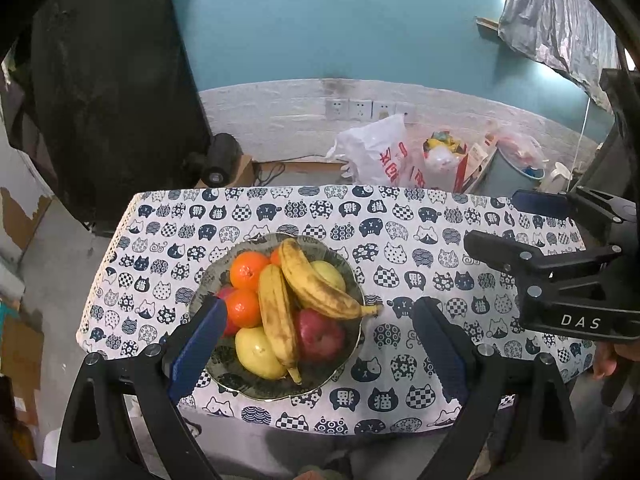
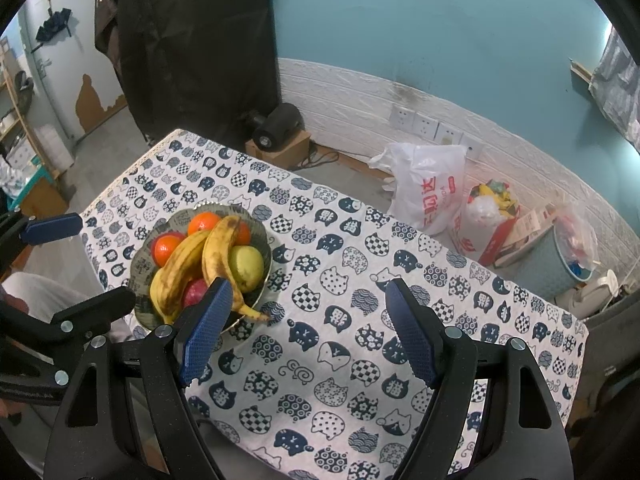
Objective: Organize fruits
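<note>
Both our grippers hover empty over a bench where all the fruit we can see sits in one bowl.

Our left gripper (image 1: 320, 344) stands wide open with nothing between its blue pads, poised above the patterned grey-green ceramic bowl (image 1: 344, 268) on the cat-print cloth of the bench (image 1: 440, 216); our right gripper (image 2: 308, 332) is equally wide open and empty, just beside the bowl over bare cloth. The bowl holds two spotted yellow bananas (image 1: 312, 284), round orange tangerines (image 1: 248, 270), a red apple (image 1: 322, 334) and yellow-green pears (image 1: 256, 352). We judge that either the gathering is finished or the sorting has not yet started; no fruit lies loose on the cloth.
</note>
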